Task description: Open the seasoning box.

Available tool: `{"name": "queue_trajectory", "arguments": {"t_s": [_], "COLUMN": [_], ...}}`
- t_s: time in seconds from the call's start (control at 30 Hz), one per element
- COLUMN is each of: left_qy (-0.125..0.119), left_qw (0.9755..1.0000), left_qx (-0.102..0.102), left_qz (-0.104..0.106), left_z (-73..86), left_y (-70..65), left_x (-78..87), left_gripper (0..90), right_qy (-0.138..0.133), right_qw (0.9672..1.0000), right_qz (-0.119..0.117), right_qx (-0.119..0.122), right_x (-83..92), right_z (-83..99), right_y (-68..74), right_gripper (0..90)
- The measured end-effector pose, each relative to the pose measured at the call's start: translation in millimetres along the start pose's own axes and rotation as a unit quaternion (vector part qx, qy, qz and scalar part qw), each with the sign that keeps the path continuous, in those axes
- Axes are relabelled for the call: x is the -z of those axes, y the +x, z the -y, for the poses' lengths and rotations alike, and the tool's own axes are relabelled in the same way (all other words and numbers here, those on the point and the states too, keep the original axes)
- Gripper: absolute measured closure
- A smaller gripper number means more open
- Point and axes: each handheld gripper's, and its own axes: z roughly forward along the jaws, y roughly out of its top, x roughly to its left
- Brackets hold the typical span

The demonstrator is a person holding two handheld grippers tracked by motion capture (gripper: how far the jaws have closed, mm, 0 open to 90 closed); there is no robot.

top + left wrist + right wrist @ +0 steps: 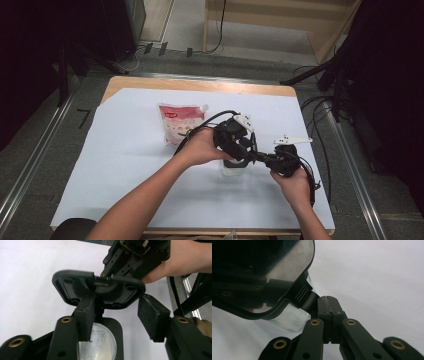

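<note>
White sheet [125,165] covers most of the wooden tabletop [200,84]; a bare wood strip shows along the sheet's far edge. Pouch [180,122], white with red-pink print and a corner spout, lies flat on the sheet, toward its far side, left of the sheet's middle. Grey floor around the table. Metal rails [35,155] run along the floor left and right of the sheet. Loose black cables [320,115] on the floor right of the sheet's far corner. Pale wooden frame [280,22] stands on the floor well beyond the sheet. Dark equipment at both sides, too dim to make out.
</note>
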Motion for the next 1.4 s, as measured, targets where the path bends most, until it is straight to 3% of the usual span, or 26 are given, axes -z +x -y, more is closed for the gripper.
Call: {"name": "queue_trajectory", "arguments": {"t_s": [0.1,0.57,1.03,1.17,1.4], "left_qy": [-0.006,0.002,0.001,0.003,-0.010], "left_qw": [0.9999,0.9998,0.9999,0.9999,0.9998], "left_qx": [0.005,0.003,0.003,0.007,0.013], "left_qz": [0.012,0.019,0.012,0.014,0.010], "left_z": [0.1,-3.3,-1.4,2.6,10.6], "left_y": [2.5,3.6,3.3,3.1,1.9], "left_x": [-2.4,-10.4,-11.1,-8.0,9.0], "left_gripper": [52.0,54.2,51.8,49.7,45.0], "right_qy": [-0.002,-0.005,-0.013,-0.026,-0.018], "right_qw": [1.0000,1.0000,0.9998,0.9995,0.9995], "right_qz": [-0.001,-0.001,-0.008,-0.011,-0.017], "right_qx": [-0.001,-0.007,-0.012,-0.017,-0.018], "right_x": [0.2,2.4,6.4,16.5,31.0], "right_z": [0.2,0.2,-0.5,-1.1,7.1], "right_y": [0.1,1.7,3.0,5.4,12.7], "right_gripper": [90.0,90.0,90.0,90.0,84.7]}}
